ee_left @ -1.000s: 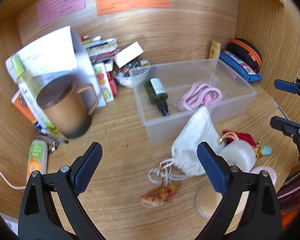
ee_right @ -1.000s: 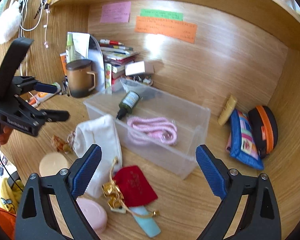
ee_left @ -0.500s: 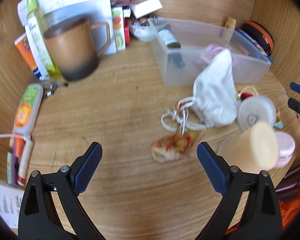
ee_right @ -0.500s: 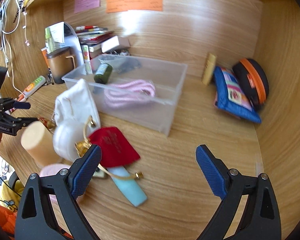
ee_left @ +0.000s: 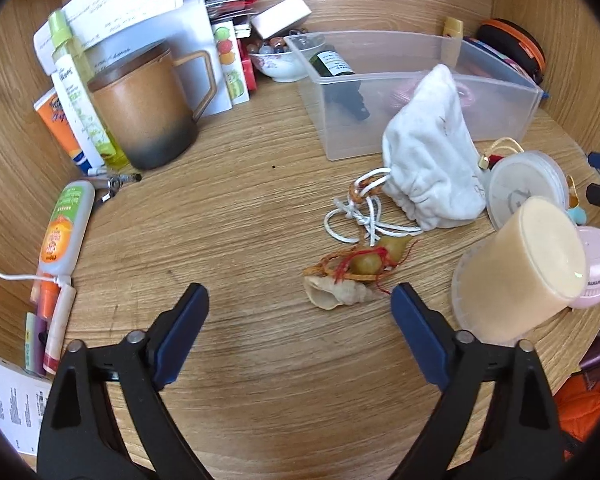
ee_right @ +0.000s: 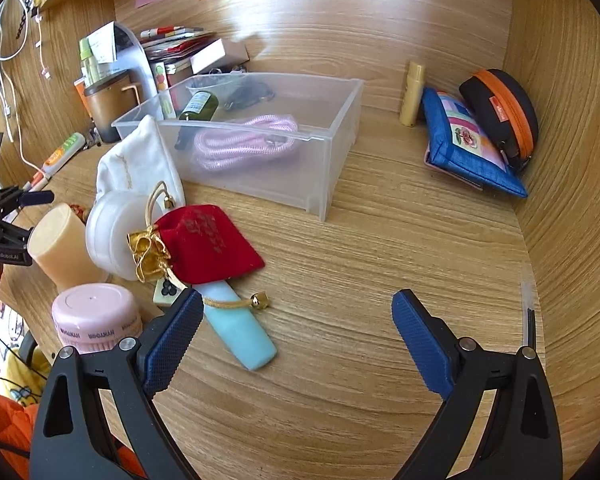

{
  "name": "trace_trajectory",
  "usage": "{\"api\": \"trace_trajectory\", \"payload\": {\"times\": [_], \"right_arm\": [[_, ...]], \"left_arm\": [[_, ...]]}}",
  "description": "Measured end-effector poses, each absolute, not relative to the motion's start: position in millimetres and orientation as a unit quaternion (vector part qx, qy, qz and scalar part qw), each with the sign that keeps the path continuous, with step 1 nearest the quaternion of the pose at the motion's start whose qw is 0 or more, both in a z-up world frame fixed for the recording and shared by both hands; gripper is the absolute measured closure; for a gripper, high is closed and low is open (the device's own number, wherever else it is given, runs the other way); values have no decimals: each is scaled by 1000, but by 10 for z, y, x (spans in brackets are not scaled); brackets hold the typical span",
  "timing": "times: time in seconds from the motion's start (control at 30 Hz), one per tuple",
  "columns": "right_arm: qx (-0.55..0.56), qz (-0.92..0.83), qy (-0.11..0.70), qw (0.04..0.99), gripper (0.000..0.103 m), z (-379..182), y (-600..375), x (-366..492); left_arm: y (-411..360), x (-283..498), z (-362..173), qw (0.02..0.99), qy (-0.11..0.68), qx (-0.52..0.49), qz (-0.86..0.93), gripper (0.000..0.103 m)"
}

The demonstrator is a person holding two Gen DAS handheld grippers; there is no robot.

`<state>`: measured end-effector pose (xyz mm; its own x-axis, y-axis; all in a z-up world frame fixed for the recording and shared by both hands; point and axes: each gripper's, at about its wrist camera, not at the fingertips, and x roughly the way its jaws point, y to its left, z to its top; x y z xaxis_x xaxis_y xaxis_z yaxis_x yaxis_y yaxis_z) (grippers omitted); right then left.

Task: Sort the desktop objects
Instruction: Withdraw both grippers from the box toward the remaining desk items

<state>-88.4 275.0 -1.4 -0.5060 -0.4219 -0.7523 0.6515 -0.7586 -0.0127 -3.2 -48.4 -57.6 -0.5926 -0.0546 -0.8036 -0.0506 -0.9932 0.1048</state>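
The left gripper (ee_left: 299,312) hangs over bare desk, jaws closing with nothing between them; a shell (ee_left: 337,295) lies just beyond. The right gripper (ee_right: 297,318) gapes empty beside a blue tube (ee_right: 240,330). Farther off, the clear bin (ee_right: 332,168) holds a pink rope (ee_right: 246,142).

Left gripper (ee_left: 299,300): jaws closing, nothing between them
Seashell (ee_left: 336,295): on the desk (ee_left: 236,208), just ahead (red-threaded charm beside it)
White pouch (ee_left: 432,160): leans against clear bin (ee_left: 500,108)
Mug (ee_left: 144,108): upright, far left
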Motion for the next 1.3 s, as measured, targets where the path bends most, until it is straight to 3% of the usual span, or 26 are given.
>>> {"api": "trace_trajectory", "payload": {"times": [0.1, 0.4, 0.53, 0.73, 0.8, 1.17, 1.23, 1.3], "right_arm": [[386, -851, 157, 318, 8, -25, 2747, -878], [396, -835, 162, 347, 9, -117, 2702, -852], [402, -828, 167, 352, 11, -180, 2644, -855], [398, -823, 190, 358, 33, -266, 2580, -821], [395, -823, 198, 356, 40, -286, 2558, -805], [383, -820, 213, 370, 47, -300, 2516, -752], [383, -819, 211, 371, 47, -302, 2520, -753], [381, -819, 212, 372, 47, -302, 2518, -753]], "left_arm": [[-454, -57, -600, -5, -61, 459, -886, 24], [-427, -49, -635, -5, -60, 454, -889, 27], [-436, -62, -651, -15, -46, 455, -889, 38], [-440, -49, -646, -18, -39, 450, -892, 48], [-450, -30, -627, -17, -39, 449, -892, 64], [-606, -80, -618, 2, -30, 448, -894, 65], [-626, -101, -618, 4, -32, 448, -894, 60], [-632, -118, -621, 14, -40, 447, -894, 44]]}}
